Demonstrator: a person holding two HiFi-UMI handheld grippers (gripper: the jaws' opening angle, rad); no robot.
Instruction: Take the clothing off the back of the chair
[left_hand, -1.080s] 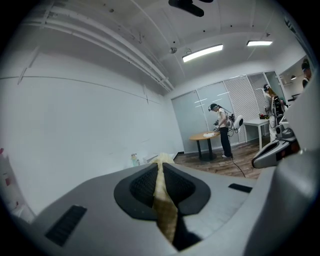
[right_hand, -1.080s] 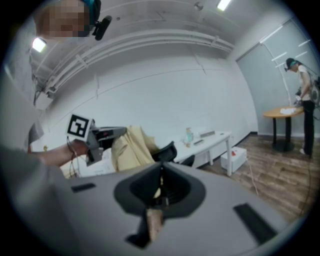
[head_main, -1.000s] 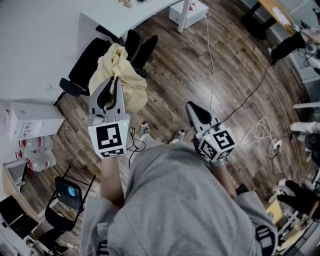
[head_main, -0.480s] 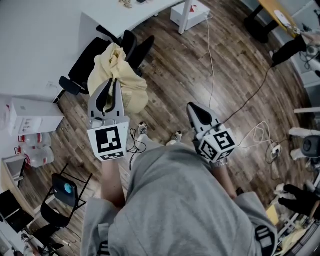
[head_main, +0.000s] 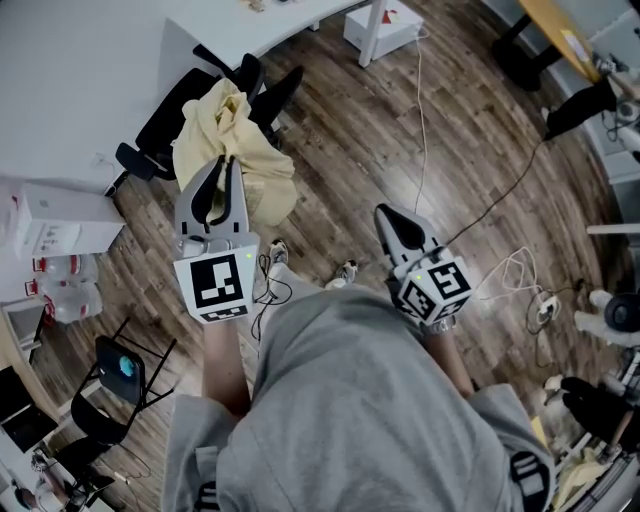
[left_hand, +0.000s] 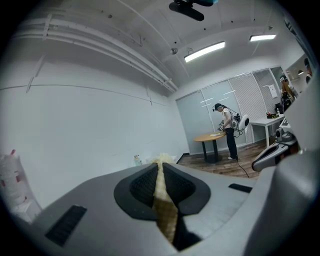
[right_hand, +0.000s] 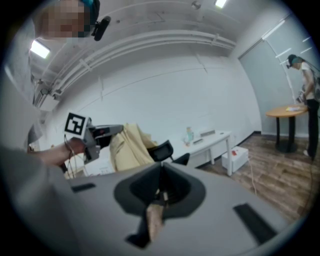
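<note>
Chair (head_main: 170, 115) now sits slightly farther beyond my left gripper (head_main: 224, 162) — its fingers clamped on the cream garment (head_main: 255, 185), which hangs just ahead; right gripper (head_main: 390, 218), fingers pressed together, empty.

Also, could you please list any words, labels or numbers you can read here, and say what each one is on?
None can be read.
Red print on the white box: too blurred.
Red mark on the small box under the desk: too small.
Labels on the bottles: too small.
</note>
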